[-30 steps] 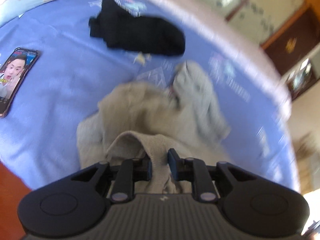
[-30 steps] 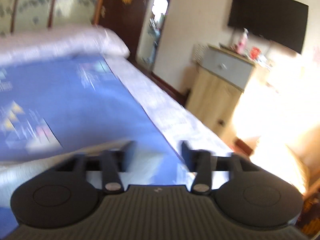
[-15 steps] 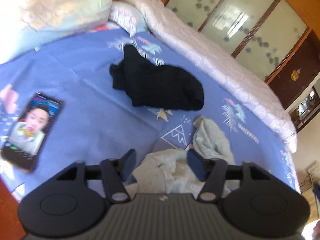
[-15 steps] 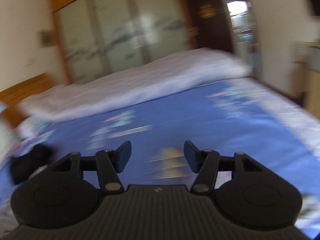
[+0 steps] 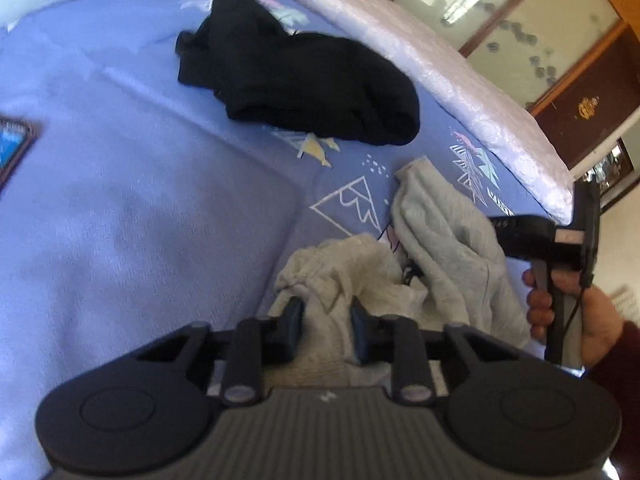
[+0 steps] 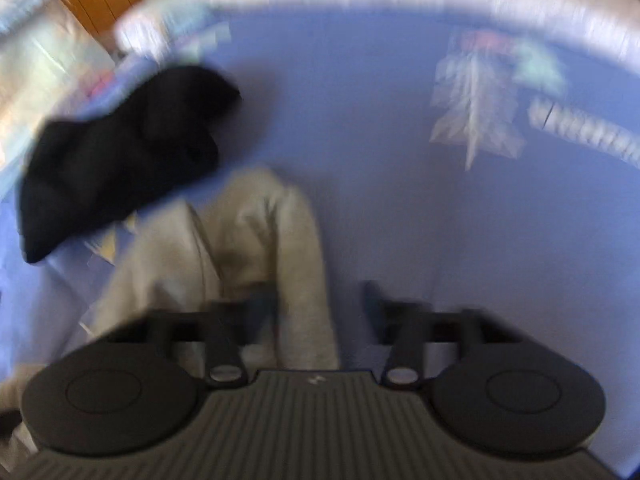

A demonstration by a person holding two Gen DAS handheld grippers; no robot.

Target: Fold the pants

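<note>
Since half a second ago the left tongs have dropped lower over the grey pants and narrowed, and the right tongs have swung down from the far wall to the bed. At far left in the left wrist view, a phone lies on the blue sheet, cut by the frame edge. Further right, a black garment lies bunched, apart from the pants. The pants lie crumpled on the bed just ahead of the left tongs, whose fingers stand a little apart with a fold of grey cloth between them; whether they pinch it I cannot tell. To the right, the right hand holds its gripper handle just beside the pants' far edge. The right wrist view is blurred: the black garment sits at left, the pants run down the middle to the tongs, and the right tongs stand wide apart, the left finger over the cloth, the right finger over bare sheet. A white quilt lies along the bed's far side.
</note>
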